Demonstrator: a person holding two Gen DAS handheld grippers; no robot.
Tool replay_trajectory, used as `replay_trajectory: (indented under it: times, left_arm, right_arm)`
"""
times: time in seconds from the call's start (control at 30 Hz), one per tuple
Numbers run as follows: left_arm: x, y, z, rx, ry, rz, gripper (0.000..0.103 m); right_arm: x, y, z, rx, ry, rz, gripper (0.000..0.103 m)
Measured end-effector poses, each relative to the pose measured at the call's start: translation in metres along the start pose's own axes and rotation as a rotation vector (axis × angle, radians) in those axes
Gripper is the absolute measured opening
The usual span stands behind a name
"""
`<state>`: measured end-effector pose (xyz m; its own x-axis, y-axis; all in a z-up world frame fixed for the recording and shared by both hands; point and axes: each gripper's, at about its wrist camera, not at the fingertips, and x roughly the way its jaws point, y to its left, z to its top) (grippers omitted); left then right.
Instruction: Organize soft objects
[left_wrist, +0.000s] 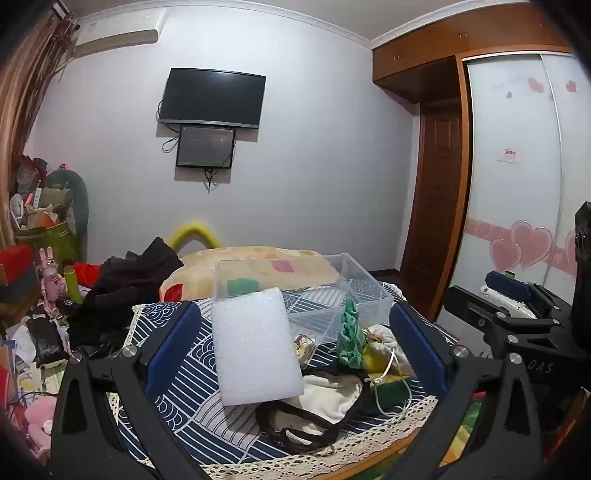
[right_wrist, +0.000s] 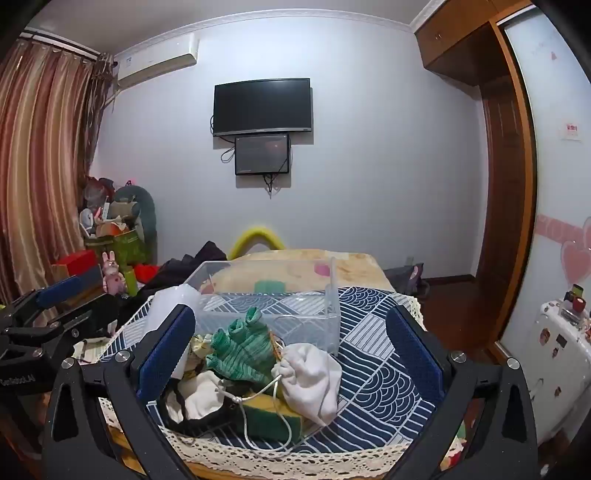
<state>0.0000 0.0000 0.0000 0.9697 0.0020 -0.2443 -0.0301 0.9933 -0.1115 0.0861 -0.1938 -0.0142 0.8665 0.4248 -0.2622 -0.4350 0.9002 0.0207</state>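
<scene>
Your left hand-held gripper (left_wrist: 293, 347) sits in the lower middle of the left wrist view with its blue pads (left_wrist: 173, 343) spread wide, holding nothing. Between them lies the white foam sheet (left_wrist: 255, 343), flat on the patterned cloth (left_wrist: 177, 391) that covers the counter; its far edge leans against the clear box (left_wrist: 365, 291) behind it. To the right of the foam, still between the pads, the soft things are heaped together: a green knit piece (left_wrist: 351, 332), a white drawstring pouch (left_wrist: 384, 339) and a cream cloth with a dark strap (left_wrist: 303, 424) toward the lower edge.

Your right hand-held gripper (right_wrist: 291, 350) is likewise wide open and empty, low in the right wrist view. The heap lies between its pads, nearer the left one (right_wrist: 166, 350): the green knit piece (right_wrist: 243, 347) in the middle, the white pouch (right_wrist: 314, 376) just right of it with its cord trailing toward the bottom, and a green and yellow sponge (right_wrist: 269, 413) underneath. The clear box (right_wrist: 266, 291) stands just behind the heap in the centre of the frame, open on top. Through its wall a green block (right_wrist: 269, 286) shows; you cannot tell whether it is inside or behind. Your left gripper shows at the left edge of this view (right_wrist: 55, 306).
</scene>
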Motion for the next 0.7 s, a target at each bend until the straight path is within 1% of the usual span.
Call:
replay_trajectory:
  times: [0.13, 0.27, 0.33, 0.43, 0.5, 0.7]
  left_arm:
    - [-0.0007, -0.0005, 0.0002, 0.01, -0.004, -0.006, 0.103]
    - [-0.0009, -0.0016, 0.0028, 0.012, -0.017, 0.013, 0.103]
    - [-0.0022, -0.0028, -0.0014, 0.016, -0.021, 0.015, 0.103]
    - [0.0011, -0.0044, -0.0006, 0.018, -0.02, 0.011, 0.103]
    - [-0.0052, -0.0049, 0.0014, 0.023, -0.025, 0.004, 0.103]
    - [-0.0078, -0.007, 0.0025, 0.025, -0.031, 0.002, 0.103]
  right_arm:
    - [-0.0008, 0.0, -0.0012, 0.004, -0.006, 0.004, 0.103]
    - [-0.0016, 0.0007, 0.0004, -0.001, -0.003, 0.003, 0.103]
    - [-0.0001, 0.0, 0.0001, 0.002, 0.003, 0.004, 0.103]
    - [-0.0023, -0.0005, 0.0006, 0.002, 0.002, 0.004, 0.103]
    - [-0.0026, -0.0001, 0.0008, 0.001, 0.001, 0.005, 0.103]
    - [-0.0049, 0.0017, 0.0, -0.002, -0.002, 0.006, 0.103]
